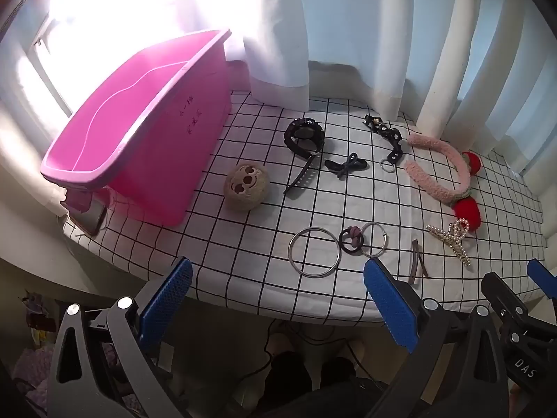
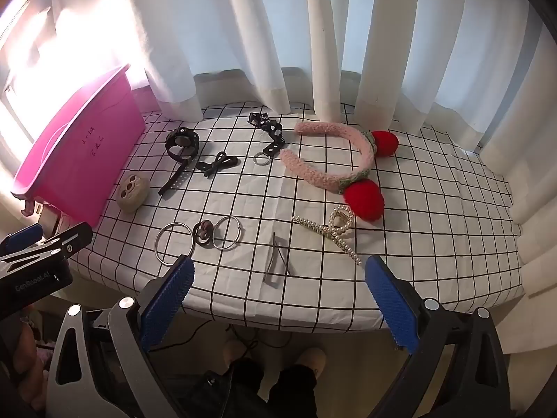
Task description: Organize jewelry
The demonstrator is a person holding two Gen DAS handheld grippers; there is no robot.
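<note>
I have both grippers hovering off the near edge of the worktop, jaws spread wide and holding nothing: the left gripper at the bottom of its own view, the right gripper likewise. In the left view only a corner of the right gripper shows at the lower right; in the right view the left one is cut off at the left edge.

The pink bin sits upper left, its far rim washed out by window glare, so I cannot read its interior fully; the writing on its side is too small to make out. A dark flat object under its near corner is mostly hidden.

The jewelry lies spread on the checked cloth: a black watch and a studded black strap near the curtain, a black bow tie between them, the pink headband with red pompoms to the right, a pearl claw clip below it. Nearer me are a large silver bangle, a smaller hoop, a dark hair tie between them, and a metal snap clip. A round skull-faced ornament rests just beside the bin.

Below the worktop I see cables and feet.
</note>
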